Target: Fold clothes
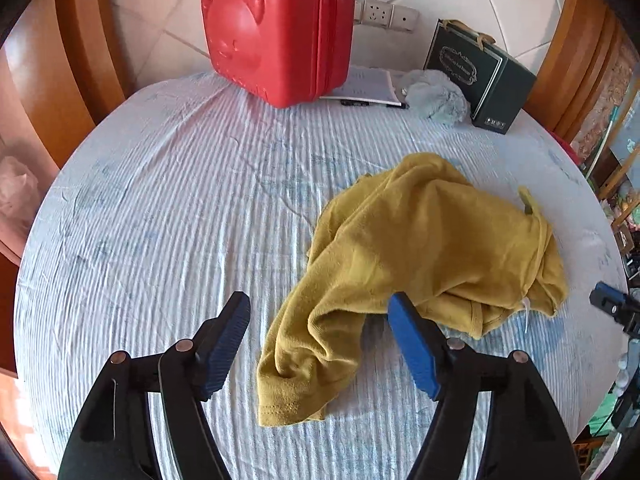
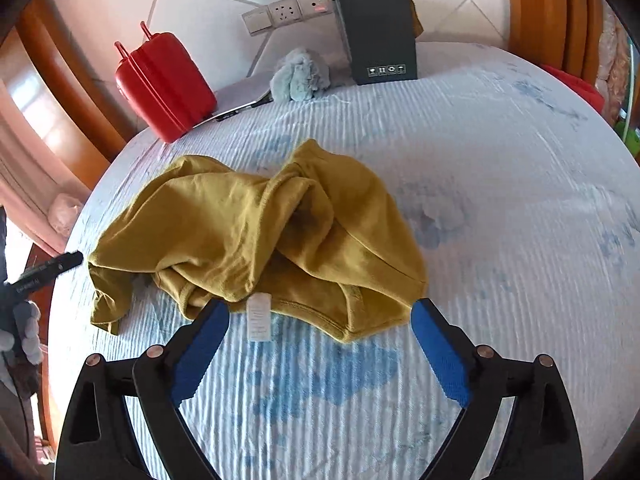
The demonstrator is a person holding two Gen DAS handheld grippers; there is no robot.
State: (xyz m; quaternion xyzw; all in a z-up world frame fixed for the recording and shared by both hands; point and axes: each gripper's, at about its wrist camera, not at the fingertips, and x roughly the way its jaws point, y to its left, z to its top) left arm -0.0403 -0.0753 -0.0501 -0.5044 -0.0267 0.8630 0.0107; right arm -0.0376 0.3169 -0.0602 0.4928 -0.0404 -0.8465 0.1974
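Looking down over my two grippers, I see the pale blue-and-white crinkled cotton bedsheet [image 1: 160, 220], ridged in fine parallel ripples and printed with faint blue blotches, covering the whole rounded work surface. On it lies the crumpled mustard-yellow knit garment [image 1: 432, 240], soft and matte, bunched into thick folds rather than spread flat. In my left view its long axis runs diagonally, from a humped mass at upper right down to a stitched hem end that points toward my near left. In my right view the same garment stretches mostly left to right, its hemmed opening facing me, with a small white care label [image 2: 259, 317] hanging from the near edge.

At the far edge stand a glossy red hard-plastic mini suitcase [image 1: 276, 36] with rounded corners and moulded ridges, a dark green rectangular gift box [image 1: 476, 72] with ornate pale lettering, and between them a fluffy grey-blue plush toy [image 1: 436, 96] beside a flat white booklet [image 1: 366, 86].

My left gripper [image 1: 320, 312] stands spread, its ribbed blue pads [image 1: 412, 348] on either side of the garment's hem end; I cannot tell whether the right-hand pad touches the cloth. My right gripper [image 2: 320, 320] is likewise spread wide, pinching nothing, the label and near hem lying between its fingertips.
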